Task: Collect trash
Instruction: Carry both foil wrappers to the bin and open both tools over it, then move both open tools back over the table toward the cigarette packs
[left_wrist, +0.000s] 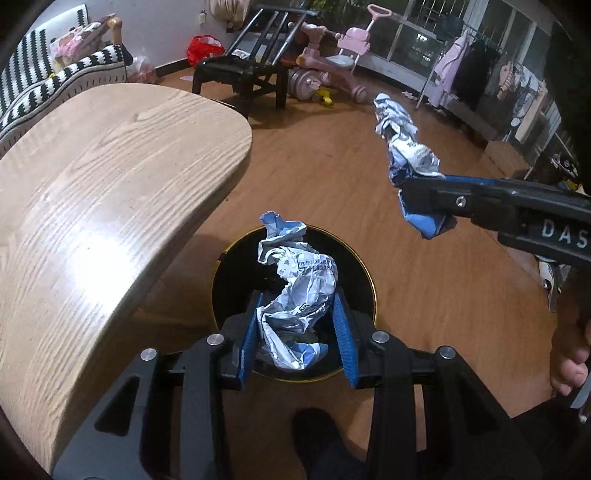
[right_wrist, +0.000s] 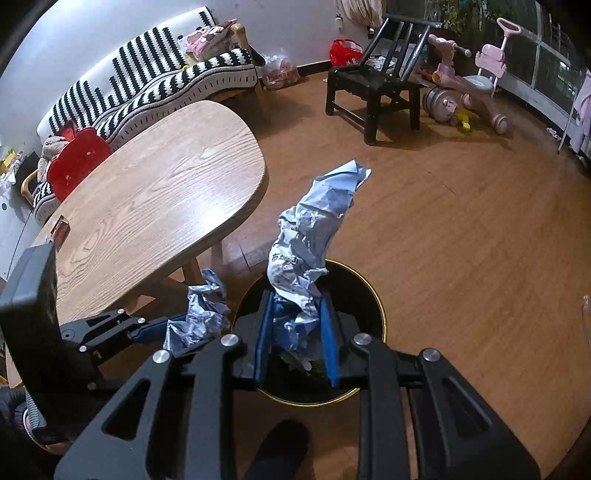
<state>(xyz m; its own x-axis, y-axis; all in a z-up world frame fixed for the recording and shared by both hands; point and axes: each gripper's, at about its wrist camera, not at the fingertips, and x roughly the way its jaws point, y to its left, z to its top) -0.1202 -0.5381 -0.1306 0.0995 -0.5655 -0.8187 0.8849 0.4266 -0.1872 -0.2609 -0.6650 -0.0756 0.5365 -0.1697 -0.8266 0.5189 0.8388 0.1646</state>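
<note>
Hovering over the black gold-rimmed bin (left_wrist: 364, 271), the left gripper (left_wrist: 297, 334) has a crumpled printed paper wad (left_wrist: 295, 291) between its blue pads, long axis pointing away from the camera; its jaws look slightly parted, possibly loosening. The right gripper (right_wrist: 295, 339) pinches a second crumpled wad (right_wrist: 314, 236), upright. In each wrist view its own gripper sits above the bin mouth. Release should drop both in.
</note>
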